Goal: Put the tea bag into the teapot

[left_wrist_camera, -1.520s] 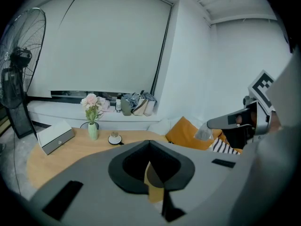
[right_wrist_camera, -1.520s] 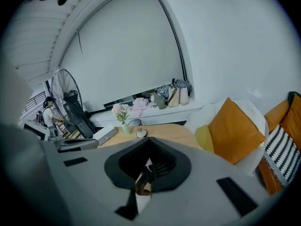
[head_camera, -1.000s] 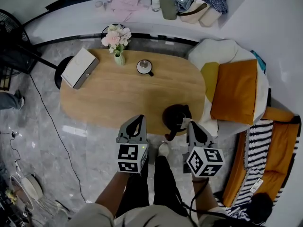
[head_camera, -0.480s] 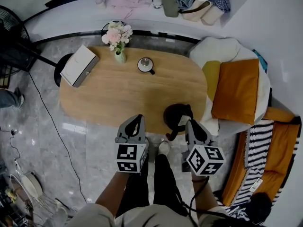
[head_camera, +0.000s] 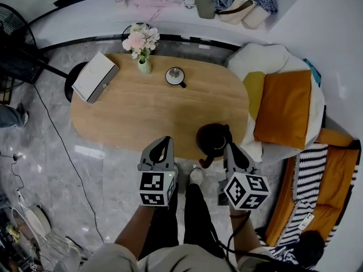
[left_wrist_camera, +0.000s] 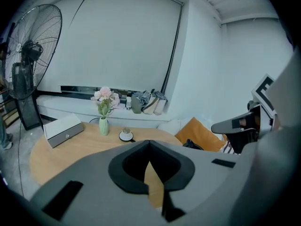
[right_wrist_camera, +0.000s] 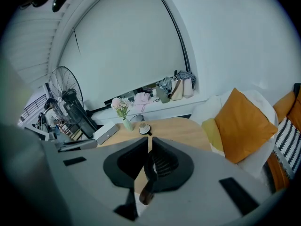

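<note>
Left gripper (head_camera: 165,141) clenched, jaws together at the tips, nothing between them, held off the near edge of the oval light wooden table (head_camera: 142,115). Right gripper (head_camera: 229,148) also clenched and empty, only a thin slit between its jaws. Round black teapot (head_camera: 214,137) on the table's near right edge, just beyond the right gripper. Small white cup on dark saucer (head_camera: 174,76) at far centre, well apart from the teapot. Green vase with pink flowers (head_camera: 143,61) left of the cup. White-and-grey rectangular box (head_camera: 95,78) at far left. Tea bag: cannot make out in any view.
</note>
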A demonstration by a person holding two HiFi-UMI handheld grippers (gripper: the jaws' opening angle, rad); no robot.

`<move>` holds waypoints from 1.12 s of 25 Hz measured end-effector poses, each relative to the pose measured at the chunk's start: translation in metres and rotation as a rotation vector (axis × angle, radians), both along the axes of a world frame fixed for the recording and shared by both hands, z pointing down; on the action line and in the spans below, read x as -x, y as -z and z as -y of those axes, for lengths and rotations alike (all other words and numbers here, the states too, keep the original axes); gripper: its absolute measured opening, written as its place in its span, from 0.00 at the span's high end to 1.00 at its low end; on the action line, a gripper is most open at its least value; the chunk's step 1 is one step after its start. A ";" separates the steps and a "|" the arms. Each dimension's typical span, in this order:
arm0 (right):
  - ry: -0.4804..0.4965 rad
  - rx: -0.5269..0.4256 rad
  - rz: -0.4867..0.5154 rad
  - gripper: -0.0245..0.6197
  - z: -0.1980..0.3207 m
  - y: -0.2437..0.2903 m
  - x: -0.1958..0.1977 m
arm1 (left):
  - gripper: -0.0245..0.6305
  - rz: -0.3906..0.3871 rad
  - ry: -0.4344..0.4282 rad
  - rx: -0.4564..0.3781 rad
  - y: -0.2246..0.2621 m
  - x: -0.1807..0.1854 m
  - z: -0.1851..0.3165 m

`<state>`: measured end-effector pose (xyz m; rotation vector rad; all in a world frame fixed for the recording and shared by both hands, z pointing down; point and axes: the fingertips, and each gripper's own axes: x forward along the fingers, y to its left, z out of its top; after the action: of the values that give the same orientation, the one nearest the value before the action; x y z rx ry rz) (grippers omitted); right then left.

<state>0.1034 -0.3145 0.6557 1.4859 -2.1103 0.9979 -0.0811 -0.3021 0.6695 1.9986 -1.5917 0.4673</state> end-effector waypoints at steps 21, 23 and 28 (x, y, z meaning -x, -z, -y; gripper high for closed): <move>-0.011 -0.090 -0.001 0.90 0.005 0.062 -0.012 | 0.96 -0.005 -0.020 -0.093 0.064 -0.014 0.017; -0.016 -0.117 0.001 0.91 0.004 0.078 -0.016 | 0.96 -0.019 -0.028 -0.110 0.079 -0.020 0.015; -0.034 -0.184 -0.009 0.91 0.005 0.117 -0.029 | 0.96 -0.033 -0.047 -0.166 0.121 -0.036 0.020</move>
<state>0.1321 -0.3198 0.5385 1.6142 -2.2283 0.8247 -0.0453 -0.3217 0.5485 2.1593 -1.6128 0.3269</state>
